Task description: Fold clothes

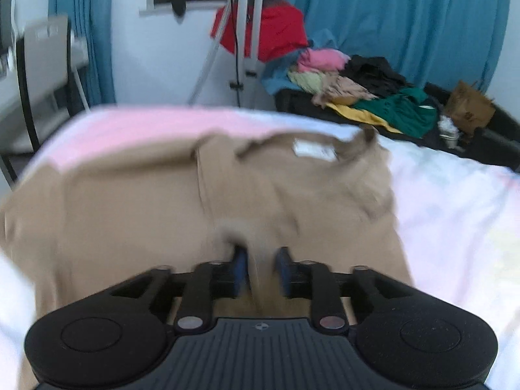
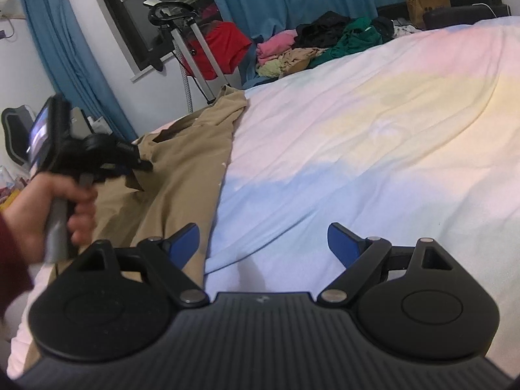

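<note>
A tan shirt lies spread on the bed, its neck opening and white label facing the far side. My left gripper is shut on a raised fold of the shirt, and the picture is blurred by motion. In the right wrist view a person's hand holds that left gripper, which pinches the tan shirt and lifts it slightly. My right gripper is open above the bare sheet, just right of the shirt's edge, with nothing between its fingers.
The bed has a pastel pink, yellow and blue sheet. A pile of mixed clothes and a brown paper bag lie beyond its far side. A metal stand with a red garment and a chair stand by the wall.
</note>
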`<state>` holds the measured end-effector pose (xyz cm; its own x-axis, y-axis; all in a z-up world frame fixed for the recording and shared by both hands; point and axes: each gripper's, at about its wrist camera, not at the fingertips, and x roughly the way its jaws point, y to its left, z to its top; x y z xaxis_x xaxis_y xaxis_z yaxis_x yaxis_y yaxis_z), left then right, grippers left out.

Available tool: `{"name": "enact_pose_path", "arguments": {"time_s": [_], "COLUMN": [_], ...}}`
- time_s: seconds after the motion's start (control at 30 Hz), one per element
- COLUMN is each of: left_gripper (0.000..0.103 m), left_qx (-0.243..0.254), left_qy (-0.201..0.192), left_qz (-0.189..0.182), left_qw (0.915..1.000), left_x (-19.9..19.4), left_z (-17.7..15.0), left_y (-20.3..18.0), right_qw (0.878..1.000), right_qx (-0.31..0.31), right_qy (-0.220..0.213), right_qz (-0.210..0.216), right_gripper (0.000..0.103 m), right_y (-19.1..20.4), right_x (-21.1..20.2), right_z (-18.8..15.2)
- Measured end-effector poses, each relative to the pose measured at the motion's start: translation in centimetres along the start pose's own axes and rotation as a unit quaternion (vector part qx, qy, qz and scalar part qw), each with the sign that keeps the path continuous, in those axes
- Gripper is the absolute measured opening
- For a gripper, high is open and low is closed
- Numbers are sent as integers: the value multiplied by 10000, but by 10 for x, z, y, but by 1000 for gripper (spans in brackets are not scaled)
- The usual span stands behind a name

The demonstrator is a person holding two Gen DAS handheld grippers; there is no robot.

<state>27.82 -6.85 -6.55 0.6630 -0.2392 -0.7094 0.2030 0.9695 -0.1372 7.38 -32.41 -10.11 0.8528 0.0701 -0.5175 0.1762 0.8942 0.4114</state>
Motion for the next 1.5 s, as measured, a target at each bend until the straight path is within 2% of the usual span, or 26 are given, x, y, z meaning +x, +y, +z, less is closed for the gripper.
{"name": "enact_pose_path", "arguments": {"time_s": [0.07, 0.2, 0.27, 0.37, 0.43, 0.5, 0.6, 0.7, 0.73, 0.77, 0.83, 0.93, 1.03, 1.13, 1.2, 1.27, 1.5], "left_gripper": [46, 50, 53, 53, 50, 50, 47, 24, 5, 2, 2, 2, 2, 5, 14, 32, 43], "left_qx": [-225, -642, -843, -1100, -1085, -846, -397, 26, 87, 85, 108, 326, 463, 501, 539, 623, 1626], "left_qy": [210, 705, 978, 1402, 1496, 1507, 1428, 1284, 1280, 1274, 1212, 994, 909, 905, 790, 527, 279], "left_qz": [-405, -967, -1222, -1581, -1756, -1852, -1774, -1623, -1629, -1670, -1711, -1495, -1108, -1096, -1122, -1179, -1493], "left_qw": [9987, 9907, 9841, 9712, 9669, 9674, 9729, 9784, 9783, 9776, 9777, 9832, 9886, 9886, 9891, 9897, 9749], "left_x": [-31, -93, -121, -151, -162, -173, -181, -188, -191, -194, -193, -208, -218, -219, -220, -228, -230], "left_z": [-28, -95, -133, -189, -213, -229, -241, -249, -253, -255, -252, -252, -256, -253, -250, -248, -261], "left_y": [12, 26, 31, 35, 34, 28, 17, 7, 6, 6, 6, 13, 19, 20, 17, 14, -27], "right_qw": [10000, 9996, 9993, 9991, 9992, 9995, 9997, 9998, 9997, 9996, 9990, 9986, 9984, 9980, 9978, 9977, 9993], "right_qx": [-55, -51, -30, -34, -46, -36, 19, -89, -160, -233, -340, -301, -321, -403, -461, -474, -146], "right_qy": [-24, -39, -14, 34, 38, 34, 60, 111, 137, 171, 256, 395, 408, 396, 387, 374, 268], "right_qz": [63, 274, 384, 429, 391, 324, 237, 147, 88, 17, -113, -192, -213, -267, -292, -304, -194], "right_gripper": [87, 87, 87, 87, 87, 87, 87, 87, 87, 87, 87, 87, 87, 87, 87, 87, 87], "right_y": [3, 6, 6, 7, 8, 8, 8, 12, 14, 15, 18, 19, 23, 27, 28, 27, 18], "right_x": [-3, -13, -18, -29, -39, -52, -72, -90, -93, -95, -97, -95, -97, -99, -100, -101, -103], "right_z": [0, 1, 0, -3, -5, -6, -9, -13, -15, -17, -21, -24, -27, -29, -30, -30, -23]}}
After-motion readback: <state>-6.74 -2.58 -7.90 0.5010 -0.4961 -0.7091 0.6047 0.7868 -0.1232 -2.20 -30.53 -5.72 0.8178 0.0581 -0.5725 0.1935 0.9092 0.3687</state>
